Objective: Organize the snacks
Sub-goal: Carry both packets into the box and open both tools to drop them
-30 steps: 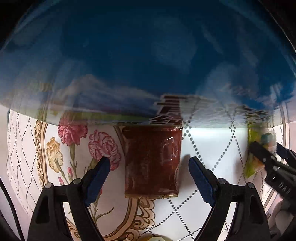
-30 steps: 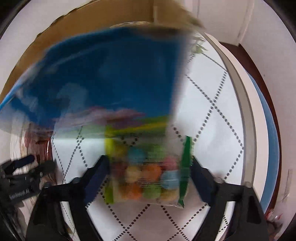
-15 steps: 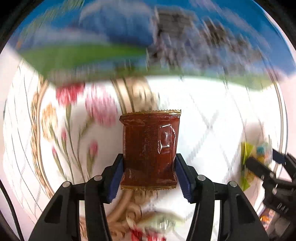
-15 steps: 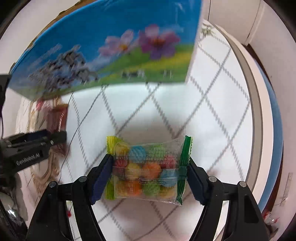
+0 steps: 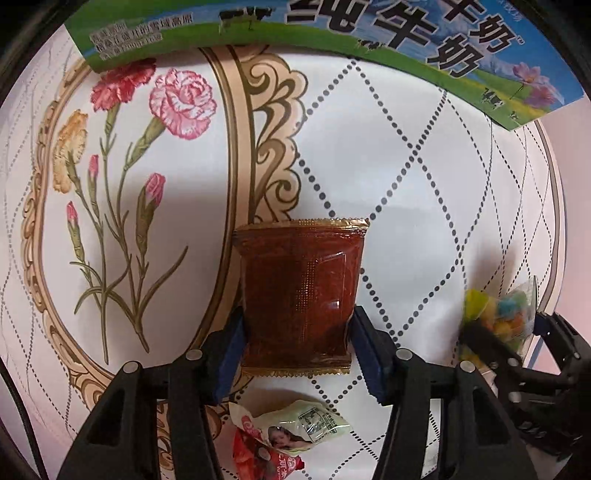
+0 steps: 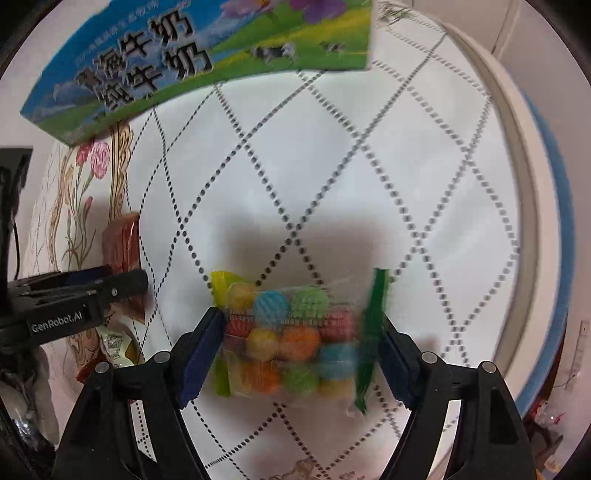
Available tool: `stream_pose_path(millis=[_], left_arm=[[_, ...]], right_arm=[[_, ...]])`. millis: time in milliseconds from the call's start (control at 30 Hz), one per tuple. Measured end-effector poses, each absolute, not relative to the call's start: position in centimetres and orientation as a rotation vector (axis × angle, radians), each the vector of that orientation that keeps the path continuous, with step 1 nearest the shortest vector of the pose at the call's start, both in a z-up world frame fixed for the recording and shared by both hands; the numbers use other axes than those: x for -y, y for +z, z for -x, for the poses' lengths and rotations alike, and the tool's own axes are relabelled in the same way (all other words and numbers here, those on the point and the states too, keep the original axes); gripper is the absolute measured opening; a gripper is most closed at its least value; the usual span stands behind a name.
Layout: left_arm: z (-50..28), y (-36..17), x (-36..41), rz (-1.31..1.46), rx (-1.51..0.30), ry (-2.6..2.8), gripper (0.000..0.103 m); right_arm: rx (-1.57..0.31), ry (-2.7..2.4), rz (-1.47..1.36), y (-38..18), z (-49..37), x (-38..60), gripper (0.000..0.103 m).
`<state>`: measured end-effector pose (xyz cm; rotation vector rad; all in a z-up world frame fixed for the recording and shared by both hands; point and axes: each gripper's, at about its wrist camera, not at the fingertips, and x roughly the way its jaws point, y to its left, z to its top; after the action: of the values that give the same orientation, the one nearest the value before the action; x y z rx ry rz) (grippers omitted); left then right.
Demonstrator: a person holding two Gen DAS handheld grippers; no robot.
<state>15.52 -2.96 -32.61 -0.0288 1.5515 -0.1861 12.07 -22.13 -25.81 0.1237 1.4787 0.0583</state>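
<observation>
Left gripper (image 5: 297, 354) sits at the bottom centre of its own view; both blue fingers (image 5: 229, 360) press the lower sides of a dark red snack packet (image 5: 299, 295), so it is pinched, not loose; packet stands upright in the frame with its gold crimped top edge toward mid frame. Under it is a white tablecloth (image 5: 406, 166) with a dotted diamond grid, plus a carnation print (image 5: 147, 122) inside a gold oval border on the left half. Below the gripper, bottom centre, lies a small pale-green and red wrapped snack (image 5: 288, 439) flat on the cloth. A blue and green milk carton box (image 5: 332, 33) with black Chinese lettering runs along the top edge; cannot tell if it touches the cloth.

Right gripper (image 6: 303, 354) is at the bottom centre of its view; blue fingers (image 6: 201, 350) are closed against both ends of a clear bag of coloured candy balls (image 6: 291, 339), green seal strip at its right end; bag looks slightly motion-blurred. The same box (image 6: 207, 51) fills the upper left of this view; table rim (image 6: 517, 184) curves down the right side.

Cross-views: the candy bag (image 5: 506, 317) and right gripper (image 5: 517, 332) show at the right edge of the left view; the left gripper (image 6: 122, 277) and the red packet (image 6: 122, 243) show at mid left of the right view; the two grippers are well apart.
</observation>
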Motion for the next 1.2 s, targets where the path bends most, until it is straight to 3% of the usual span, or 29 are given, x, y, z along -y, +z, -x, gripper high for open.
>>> stream_pose_path(millis=[167,533,767,967,1200], left_arm=[[-13.8,-29.1,4.4,0.015,-1.498,-0.215,0.051],[-14.2,-17.6,5.4,0.054,-1.309,-0.333,0.051],[-21.5,-10.8,2.5,0.078,-1.181,-0.298,0.051],[-30.0,-11.6,-0.1,0.062,-1.192,-0.225,0.051],[-37.3,-16.4,-1.7,0.042,-1.318,-0.172,0.051]], right_arm=[[-1.448,0.078,-0.143,-24.6,-11.7,21.2,0.07],[-1.303,0.145,-0.261,-17.5,-13.7,21.3,0.07],[-1.129,0.184,-0.301,-9.2,-19.8,22.8,0.07],[-1.056,0.171,-0.269,-5.8,-26.2,24.0,0.07],[-1.105,0.134,-0.234,-7.8,-35.7,23.8,0.07]])
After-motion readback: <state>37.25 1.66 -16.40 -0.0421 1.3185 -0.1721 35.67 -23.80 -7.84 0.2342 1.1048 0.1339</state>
